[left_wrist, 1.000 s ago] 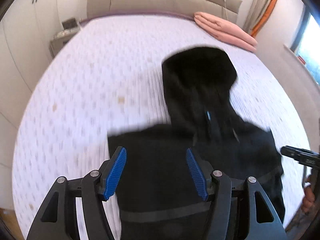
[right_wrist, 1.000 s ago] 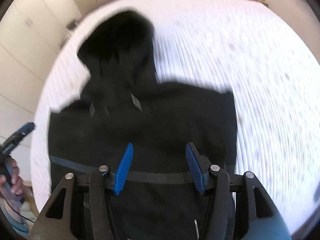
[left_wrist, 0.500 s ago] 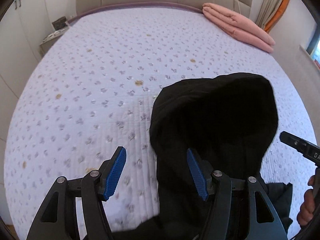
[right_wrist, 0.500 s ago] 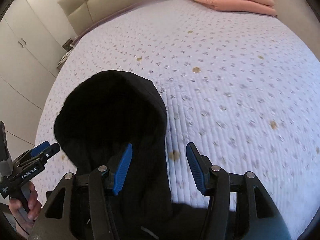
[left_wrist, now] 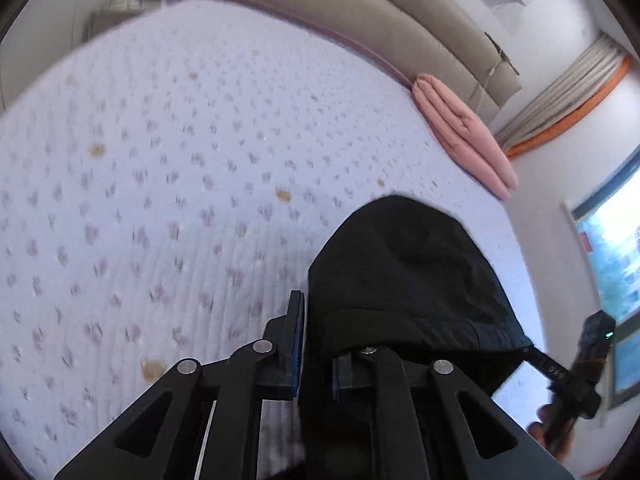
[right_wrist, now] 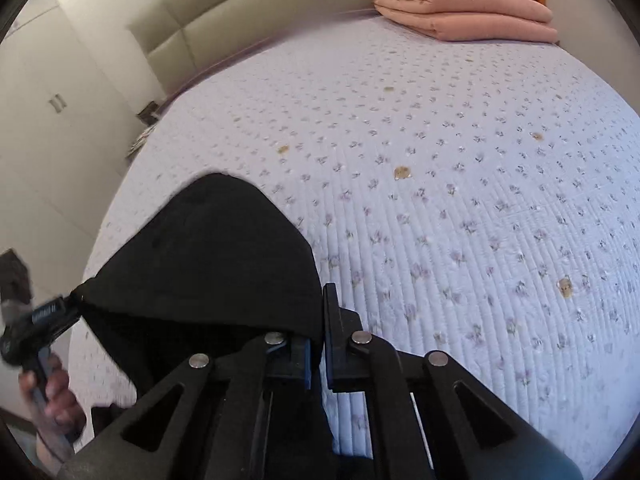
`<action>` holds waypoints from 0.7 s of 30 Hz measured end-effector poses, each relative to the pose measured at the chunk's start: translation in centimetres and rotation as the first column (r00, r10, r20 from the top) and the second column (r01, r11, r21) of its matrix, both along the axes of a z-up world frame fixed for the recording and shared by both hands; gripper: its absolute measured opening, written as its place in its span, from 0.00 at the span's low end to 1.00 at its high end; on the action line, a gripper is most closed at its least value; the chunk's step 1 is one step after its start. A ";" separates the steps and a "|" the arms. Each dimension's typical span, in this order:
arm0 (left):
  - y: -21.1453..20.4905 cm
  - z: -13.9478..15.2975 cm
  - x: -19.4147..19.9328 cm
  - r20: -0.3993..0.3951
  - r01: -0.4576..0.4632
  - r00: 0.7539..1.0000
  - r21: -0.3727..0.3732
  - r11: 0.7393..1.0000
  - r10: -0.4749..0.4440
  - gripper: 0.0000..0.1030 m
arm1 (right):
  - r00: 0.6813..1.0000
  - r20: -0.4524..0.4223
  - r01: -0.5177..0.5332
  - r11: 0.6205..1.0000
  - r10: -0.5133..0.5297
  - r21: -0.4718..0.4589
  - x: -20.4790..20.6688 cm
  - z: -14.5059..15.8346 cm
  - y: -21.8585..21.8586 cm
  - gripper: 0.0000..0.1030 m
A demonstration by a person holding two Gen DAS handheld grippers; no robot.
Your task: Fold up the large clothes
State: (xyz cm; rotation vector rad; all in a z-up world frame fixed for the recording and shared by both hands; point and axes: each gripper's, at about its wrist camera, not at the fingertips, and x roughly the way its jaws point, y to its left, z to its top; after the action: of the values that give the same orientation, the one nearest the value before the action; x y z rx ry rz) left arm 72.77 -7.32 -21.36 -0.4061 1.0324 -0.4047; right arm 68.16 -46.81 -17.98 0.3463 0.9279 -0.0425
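Note:
A black hoodie (left_wrist: 400,272) lies on the bed, its hood pointing toward the headboard. In the left wrist view my left gripper (left_wrist: 316,360) has its jaws closing tight on the black cloth at the hood's left base, and the blue pads (left_wrist: 297,344) pinch the fabric. In the right wrist view my right gripper (right_wrist: 318,356) has its jaws closing on the hoodie (right_wrist: 212,260) at the hood's right base. The cloth is stretched between the two grips. The left gripper (right_wrist: 40,320) also shows at the left edge there, and the right gripper (left_wrist: 560,368) at the right edge of the left wrist view.
The bed (left_wrist: 160,160) has a lilac flowered quilt (right_wrist: 440,160). A folded pink blanket (right_wrist: 464,12) lies by the beige headboard (left_wrist: 360,12). A nightstand (left_wrist: 120,4) and wardrobe doors (right_wrist: 48,120) stand on the left, and a window (left_wrist: 612,248) is on the right.
Both grippers travelled from the hoodie's body up to the base of the hood. Both went from open to shut on the cloth. The left one also rolled.

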 end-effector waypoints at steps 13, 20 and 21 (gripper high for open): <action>0.2 -7.2 0.9 -0.218 0.121 0.970 0.056 0.991 -0.106 0.50 | 0.968 -0.245 -0.054 0.998 0.048 -0.015 1.1 -8.7 -0.9 0.15; 3.2 -1.4 -3.7 -0.128 0.232 0.970 0.265 0.936 -0.204 0.72 | 0.962 -0.260 -0.081 0.997 0.080 0.008 -2.5 -4.6 -1.6 0.34; 3.2 0.1 -4.2 -0.083 0.226 0.974 0.276 0.934 -0.211 0.72 | 0.965 -0.248 -0.087 0.996 0.086 0.007 -3.1 -3.6 -1.5 0.34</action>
State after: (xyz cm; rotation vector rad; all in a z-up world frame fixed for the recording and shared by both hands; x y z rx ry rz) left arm 68.53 -4.07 -21.21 -0.0427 1.1730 -0.4382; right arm 65.08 -48.33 -21.61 0.3009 1.1906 -0.0075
